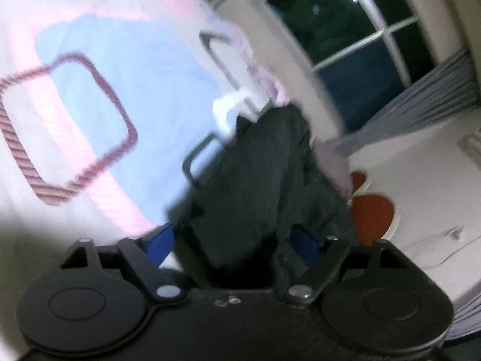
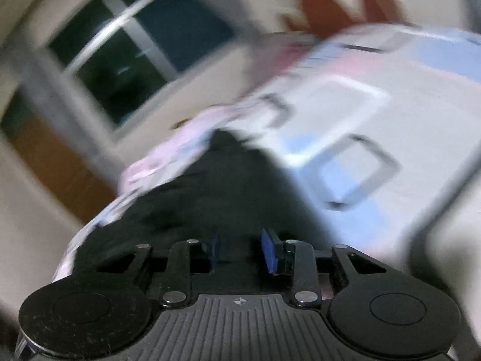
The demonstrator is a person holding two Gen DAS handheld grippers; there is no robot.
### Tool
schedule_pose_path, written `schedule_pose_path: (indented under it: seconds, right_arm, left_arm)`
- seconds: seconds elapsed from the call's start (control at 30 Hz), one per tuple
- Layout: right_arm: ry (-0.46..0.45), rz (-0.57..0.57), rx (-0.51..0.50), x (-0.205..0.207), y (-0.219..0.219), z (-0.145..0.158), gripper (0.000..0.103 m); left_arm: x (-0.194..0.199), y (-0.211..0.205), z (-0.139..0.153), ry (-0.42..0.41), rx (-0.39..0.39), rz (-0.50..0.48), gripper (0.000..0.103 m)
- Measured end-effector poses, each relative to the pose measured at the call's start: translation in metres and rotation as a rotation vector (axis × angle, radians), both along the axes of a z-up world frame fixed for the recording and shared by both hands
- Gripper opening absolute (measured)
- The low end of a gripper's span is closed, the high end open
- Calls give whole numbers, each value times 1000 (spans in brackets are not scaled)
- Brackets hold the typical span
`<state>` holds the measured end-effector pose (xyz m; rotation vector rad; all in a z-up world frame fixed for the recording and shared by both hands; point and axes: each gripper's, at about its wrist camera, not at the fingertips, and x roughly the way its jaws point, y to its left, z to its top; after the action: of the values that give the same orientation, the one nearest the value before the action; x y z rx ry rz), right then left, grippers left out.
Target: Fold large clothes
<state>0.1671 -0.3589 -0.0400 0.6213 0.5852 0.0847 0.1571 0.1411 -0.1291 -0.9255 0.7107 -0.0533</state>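
Note:
A black garment (image 1: 255, 165) lies bunched on a bed cover (image 1: 120, 90) printed with pale blue, pink and white squares. In the left wrist view it runs back between the blue pads (image 1: 162, 240) of my left gripper (image 1: 233, 240). That gripper's jaws stand wide apart, with the pads clear of the cloth's sides. In the right wrist view, which is blurred, the same black garment (image 2: 210, 186) lies just ahead of and under my right gripper (image 2: 243, 249). Its blue pads (image 2: 270, 252) stand a little apart with dark cloth between them, and no pinch shows.
The bed's edge with a pink ruffle (image 1: 270, 75) drops off beside the garment. Beyond it are a white wall, a dark window (image 1: 360, 45) and a grey curtain (image 1: 421, 96). An orange-red shape (image 1: 372, 213) lies on the floor. More patterned cover (image 2: 360, 120) stretches to the right.

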Motion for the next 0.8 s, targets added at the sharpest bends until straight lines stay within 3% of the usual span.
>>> schedule_pose_path:
  seconds: [0.07,0.17,0.43,0.5,0.53,0.57,0.7,0.8]
  right_arm:
    - [-9,64,-67,9,30,11,32]
    - [-7,167,-72,20,69,15,32]
    - [12,311,-145,69,135,-3,31]
    - [104,331,-201,87,148,-23,17]
    - [133,327,-234,89,151,-36,3]
    - [147,321,-233,92,150,-48,0]
    - [167,314,-198,90,144,-47,0]
    - [148,293,-175,73,139,-32,0]
  left_arm:
    - [-6,-7,-5,40,-13,-11,73]
    - [-12,-20,-7,13,-13,-21,73]
    - [29,-21,-16,5,-46,30,71]
    - [30,-24,-16,-10,-19,14,66]
    - [31,-26,-18,-22,-11,0,60]
    - [31,-25,-19,-39,-19,-9,57]
    - [31,-23,-14,-61,-2,-52,42]
    - [33,-25,-9,-63,32,-74,42]
